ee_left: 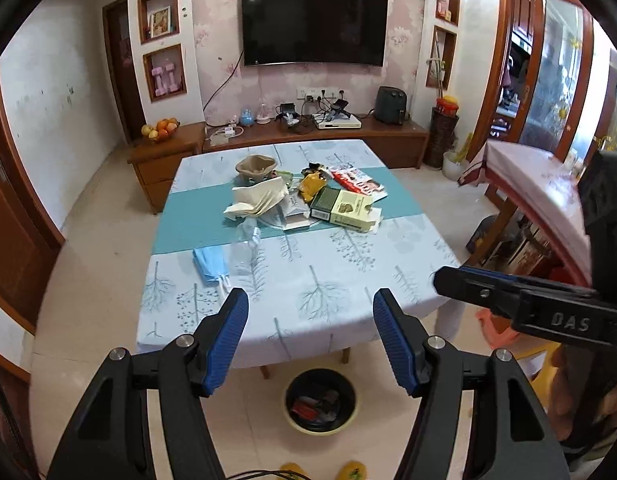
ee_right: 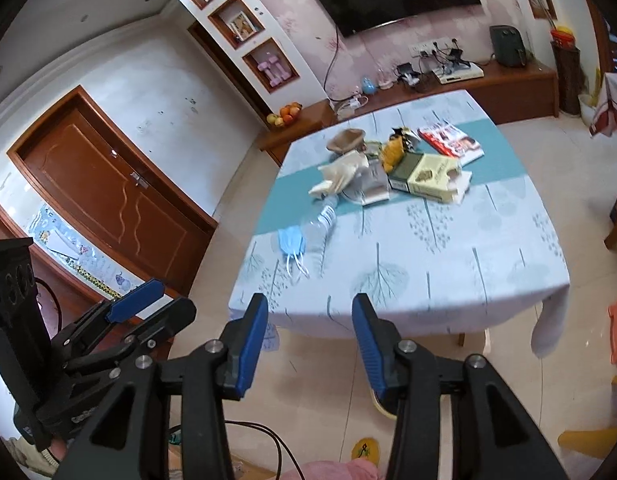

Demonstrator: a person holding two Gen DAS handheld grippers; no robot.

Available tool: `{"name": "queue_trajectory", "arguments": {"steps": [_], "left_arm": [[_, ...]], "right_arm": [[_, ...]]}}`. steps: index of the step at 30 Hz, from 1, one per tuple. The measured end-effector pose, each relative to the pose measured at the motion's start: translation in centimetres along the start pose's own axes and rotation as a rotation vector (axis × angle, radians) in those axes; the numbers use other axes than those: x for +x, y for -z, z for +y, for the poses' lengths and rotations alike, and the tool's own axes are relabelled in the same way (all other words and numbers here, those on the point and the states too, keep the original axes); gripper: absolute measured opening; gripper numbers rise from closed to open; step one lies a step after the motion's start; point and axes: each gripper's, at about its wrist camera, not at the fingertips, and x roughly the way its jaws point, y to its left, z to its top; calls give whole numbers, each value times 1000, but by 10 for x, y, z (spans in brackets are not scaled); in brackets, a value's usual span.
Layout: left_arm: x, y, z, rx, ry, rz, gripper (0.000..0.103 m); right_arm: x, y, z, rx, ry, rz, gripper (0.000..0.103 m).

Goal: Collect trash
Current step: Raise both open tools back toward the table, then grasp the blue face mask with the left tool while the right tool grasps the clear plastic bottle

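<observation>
Blue-padded fingers: the left gripper (ee_left: 310,316) and the right gripper (ee_right: 310,320) are both hanging in the air short of the desk, each with its fingers spread wide and gripping nothing.
Bin: a round black bin (ee_left: 320,400) is standing on the floor under the desk's near edge, with wrappers lying inside.
Desk: a pale cloth with a tree print and a teal band is covering the desk (ee_left: 328,280).
Nearest trash: a blue face mask (ee_left: 210,264) is lying near the left front corner, with a clear plastic bottle (ee_left: 246,246) lying on its side just beside it.
Middle pile: white folded paper (ee_left: 258,200), a green and cream carton (ee_left: 342,208) and a yellow wrapper (ee_left: 312,186) are crowding together on the teal band.
Farthest: a brown pulp cup holder (ee_left: 255,168) and a red and white packet (ee_left: 358,180) are sitting behind the pile.
</observation>
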Motion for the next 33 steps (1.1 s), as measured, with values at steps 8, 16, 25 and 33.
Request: {"name": "queue_trajectory", "arguments": {"steps": [8,16,25,33], "left_arm": [[2,-17,34,-70,-7,3,74],[43,-35,110,-168,13,40,76],[161,-60,210,-175,88,190,76],[281,-51,257,-181,161,392,71]], "right_arm": [[22,-17,10,-12,-23,17,48],[74,-40,25,6,3,50,49],[187,-80,33,112,114,128,49],[300,-99,16,244,217,227,49]]}}
